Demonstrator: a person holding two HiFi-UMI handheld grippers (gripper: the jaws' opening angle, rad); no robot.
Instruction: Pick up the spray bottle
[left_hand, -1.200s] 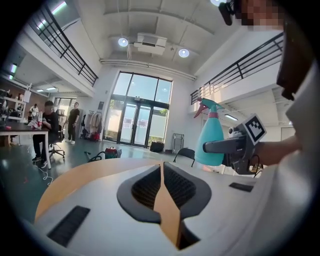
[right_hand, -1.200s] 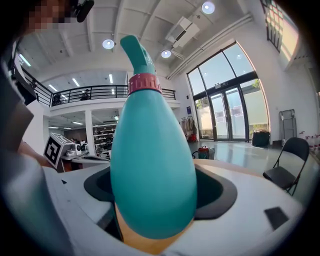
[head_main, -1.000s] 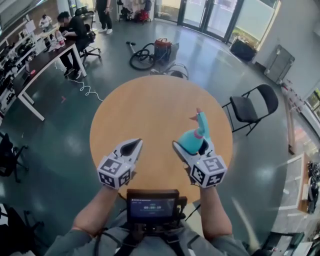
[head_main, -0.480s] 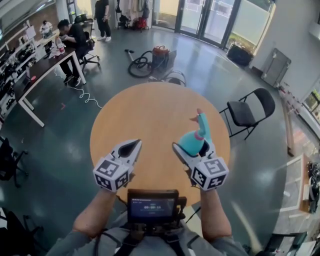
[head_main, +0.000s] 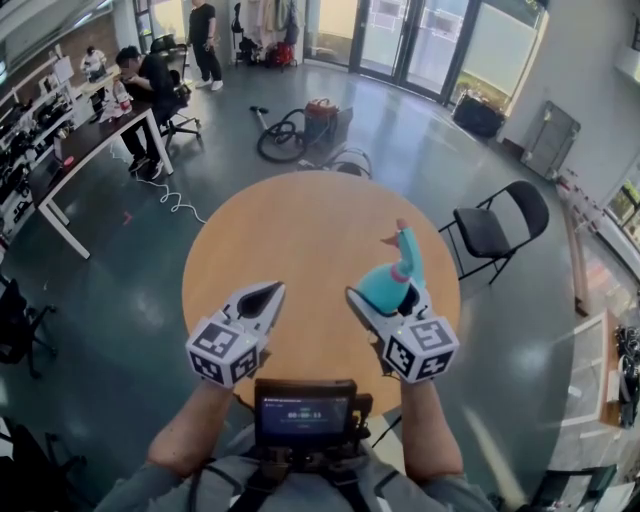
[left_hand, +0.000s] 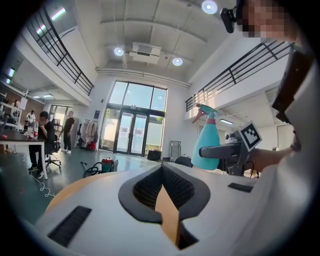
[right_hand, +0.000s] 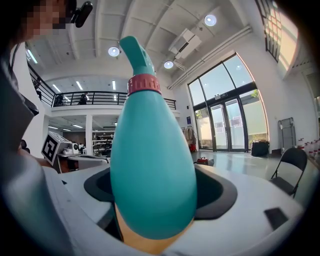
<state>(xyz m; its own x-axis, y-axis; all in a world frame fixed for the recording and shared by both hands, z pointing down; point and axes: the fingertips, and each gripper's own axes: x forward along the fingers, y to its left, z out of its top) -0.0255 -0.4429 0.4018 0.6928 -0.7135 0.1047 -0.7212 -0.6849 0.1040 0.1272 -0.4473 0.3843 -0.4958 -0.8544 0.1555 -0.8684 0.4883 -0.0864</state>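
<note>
A teal spray bottle (head_main: 388, 283) with a pink collar stands upright between the jaws of my right gripper (head_main: 384, 292), which is shut on its round body over the wooden round table (head_main: 300, 225). In the right gripper view the bottle (right_hand: 150, 170) fills the middle and hides most of the right gripper (right_hand: 155, 189). My left gripper (head_main: 264, 292) hovers to the left of it, shut and empty. In the left gripper view the closed left gripper (left_hand: 162, 169) points across the table, with the bottle (left_hand: 206, 145) to its right.
A black folding chair (head_main: 495, 215) stands to the right of the table. On the floor beyond the table lie a coiled hose and a red bag (head_main: 300, 120). A desk (head_main: 80, 130) with seated people is at the far left.
Both grippers have risen a little above the table, the right one carrying the bottle. Neither gripper's jaws have changed.
</note>
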